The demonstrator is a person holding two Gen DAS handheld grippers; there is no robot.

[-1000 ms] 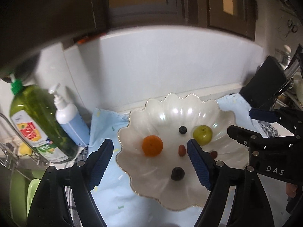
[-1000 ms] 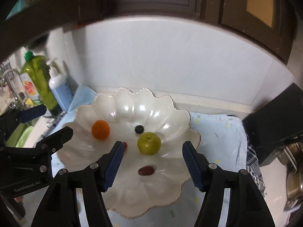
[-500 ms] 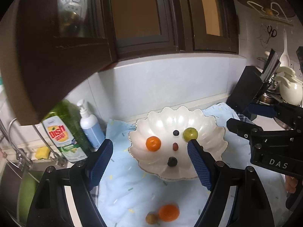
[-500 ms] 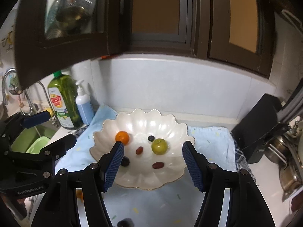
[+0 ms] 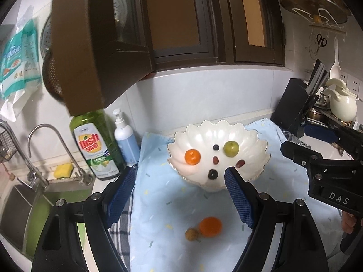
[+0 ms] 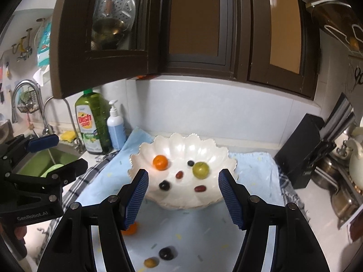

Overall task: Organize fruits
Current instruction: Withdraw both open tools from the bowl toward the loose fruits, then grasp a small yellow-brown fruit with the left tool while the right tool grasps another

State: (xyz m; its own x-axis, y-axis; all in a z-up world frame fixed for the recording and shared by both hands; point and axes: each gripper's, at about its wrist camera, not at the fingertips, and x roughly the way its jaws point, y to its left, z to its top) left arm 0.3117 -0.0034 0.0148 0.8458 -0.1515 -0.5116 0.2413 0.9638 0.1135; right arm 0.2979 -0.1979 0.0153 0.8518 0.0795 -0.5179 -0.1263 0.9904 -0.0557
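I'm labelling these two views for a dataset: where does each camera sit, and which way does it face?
Left wrist: on the left hand-held gripper, looking down at the bowl; right hand-held gripper alongside.
Right wrist: on the right hand-held gripper, facing the bowl; left hand-held gripper alongside.
Shared: bowl, blue cloth, soap bottle.

You have six fruits in the scalloped white ceramic bowl point(image 6: 226, 156): one orange mandarin point(image 6: 160, 162), one green plum point(image 6: 200, 170), two red dates point(image 6: 179, 174), two dark berries point(image 6: 164, 185). Three more lie near you on the blue cloth point(image 6: 256, 170).
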